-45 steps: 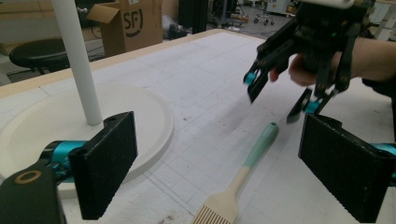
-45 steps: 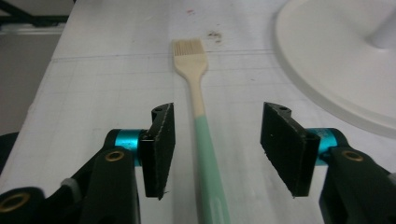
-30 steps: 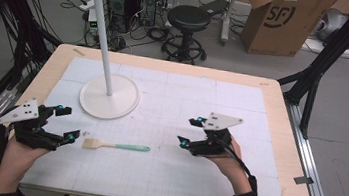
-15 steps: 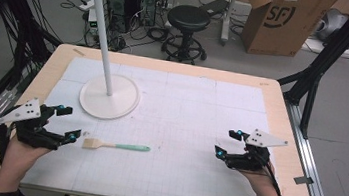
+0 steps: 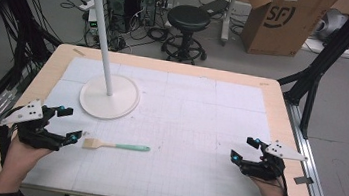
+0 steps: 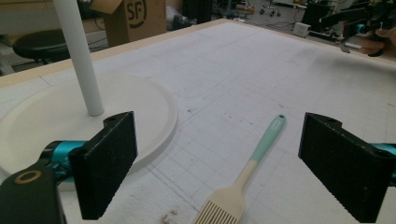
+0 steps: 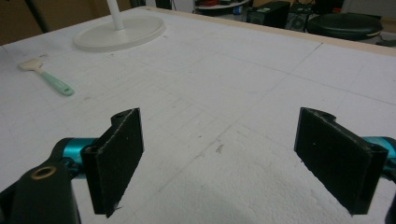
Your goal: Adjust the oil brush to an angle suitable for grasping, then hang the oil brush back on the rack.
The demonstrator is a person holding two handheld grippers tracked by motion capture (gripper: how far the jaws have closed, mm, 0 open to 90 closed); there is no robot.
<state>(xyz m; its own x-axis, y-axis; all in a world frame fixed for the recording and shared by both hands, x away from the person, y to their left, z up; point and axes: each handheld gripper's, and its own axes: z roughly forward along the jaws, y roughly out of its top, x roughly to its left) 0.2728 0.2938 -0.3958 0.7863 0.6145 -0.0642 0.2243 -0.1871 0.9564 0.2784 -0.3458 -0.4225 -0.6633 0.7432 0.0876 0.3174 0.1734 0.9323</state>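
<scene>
Since the earlier frames, the right gripper (image 5: pixel 245 152) has travelled from the middle of the table toward its right edge, and its jaws have just been opening with nothing between them, while the left gripper (image 5: pixel 67 124) has kept its place. Seen from the high view, the small pastry brush with a mint-green handle and pale bristles (image 5: pixel 115 145) lies flat on the white gridded mat (image 5: pixel 190 115), its bristle end just beside the left fingertips and the handle tip on the far side, toward the right gripper, which is well apart from it. Its long axis runs nearly across the table, so it points from one gripper to the other. Beyond the left fingers stands the white round-based stand with a thin pole (image 5: pixel 109 95). From the left gripper view, the jaws are released and wide, holding nothing; the brush (image 6: pixel 245 179) lies between them and a little ahead, with the bristles near the camera and the handle pointing away. From the right gripper view, the jaws are also spread and empty, and the brush (image 7: pixel 45 76) is far ahead of the left finger. I judge that the step in hand is to pick up the brush with the left gripper. To do it well, lower the fingers on both sides of the handle, across its long axis, and close just behind the bristles.
</scene>
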